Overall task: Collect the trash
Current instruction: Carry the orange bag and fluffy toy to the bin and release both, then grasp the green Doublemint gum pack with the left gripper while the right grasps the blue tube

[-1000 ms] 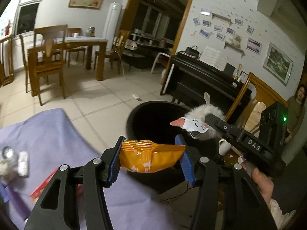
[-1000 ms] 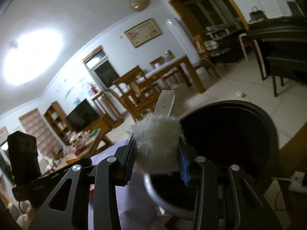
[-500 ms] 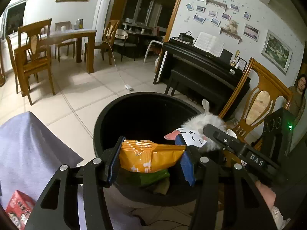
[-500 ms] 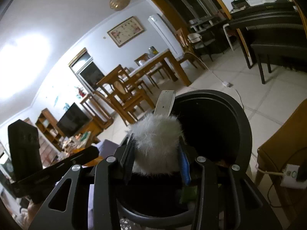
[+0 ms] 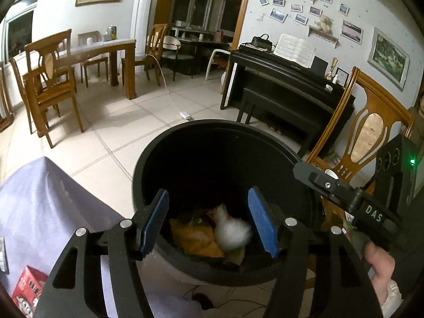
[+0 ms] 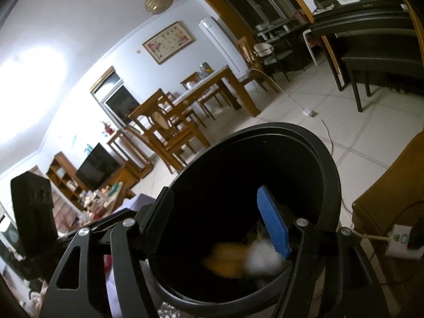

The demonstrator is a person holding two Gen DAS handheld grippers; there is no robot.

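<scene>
Black bin (image 5: 148, 159) holds both dropped pieces: one orange wrapper (image 5: 194, 238) and one white fluffy toy (image 5: 233, 232), lying side by side. Left hand-held gripper (image 5: 209, 220) and right hand-held gripper (image 6: 216, 220) hang over it, two in all, jaws opening, nothing between them. Risk: either could knock the rim while pulling away and tip the bin.

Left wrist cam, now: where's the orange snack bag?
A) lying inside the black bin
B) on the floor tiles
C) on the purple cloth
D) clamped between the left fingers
A: the orange snack bag lies at the bottom of the black bin beside the white fluffy toy, and nothing is between the left gripper's fingers.
</scene>
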